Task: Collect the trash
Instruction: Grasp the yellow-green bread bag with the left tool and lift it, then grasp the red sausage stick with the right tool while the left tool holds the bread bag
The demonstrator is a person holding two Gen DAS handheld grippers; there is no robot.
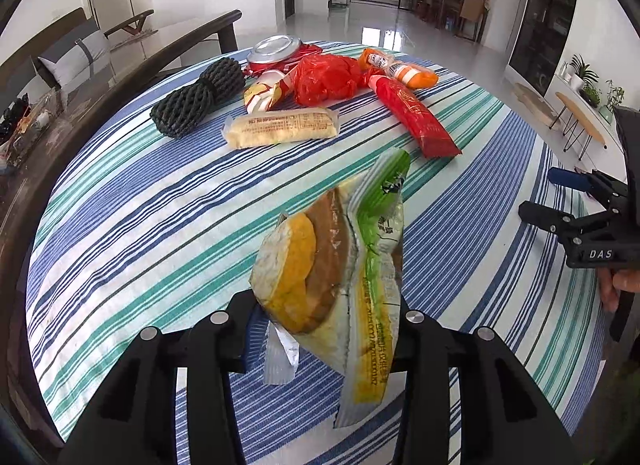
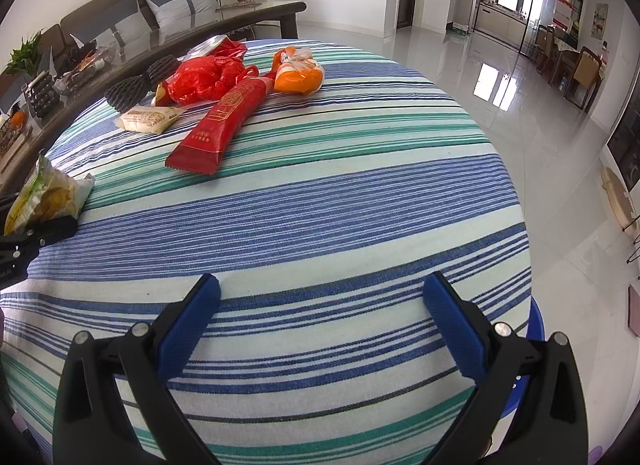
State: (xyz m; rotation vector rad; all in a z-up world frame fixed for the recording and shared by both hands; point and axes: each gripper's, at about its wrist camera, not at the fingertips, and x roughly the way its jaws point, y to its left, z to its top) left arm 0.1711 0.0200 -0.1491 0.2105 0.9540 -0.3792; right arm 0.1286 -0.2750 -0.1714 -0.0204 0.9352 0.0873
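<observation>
My left gripper point(image 1: 320, 329) is shut on a green and yellow snack wrapper point(image 1: 340, 265) and holds it above the striped tablecloth point(image 1: 160, 205); it also shows in the right wrist view point(image 2: 44, 197). My right gripper point(image 2: 320, 305) is open and empty above the near table edge; it shows at the right of the left wrist view point(image 1: 552, 197). At the far side lie a long red wrapper point(image 1: 416, 117), a pale yellow wrapper point(image 1: 280, 127), a red plastic bag point(image 1: 324, 79), an orange packet point(image 1: 400, 69), a crushed can point(image 1: 276, 51) and black foam netting point(image 1: 200, 97).
A dark wooden coffee table point(image 1: 80, 85) with clutter stands left of the table, a sofa point(image 2: 132, 13) behind it. A blue bin rim point(image 2: 536, 329) shows below the table's right edge. Glossy floor point(image 2: 500, 113) lies to the right.
</observation>
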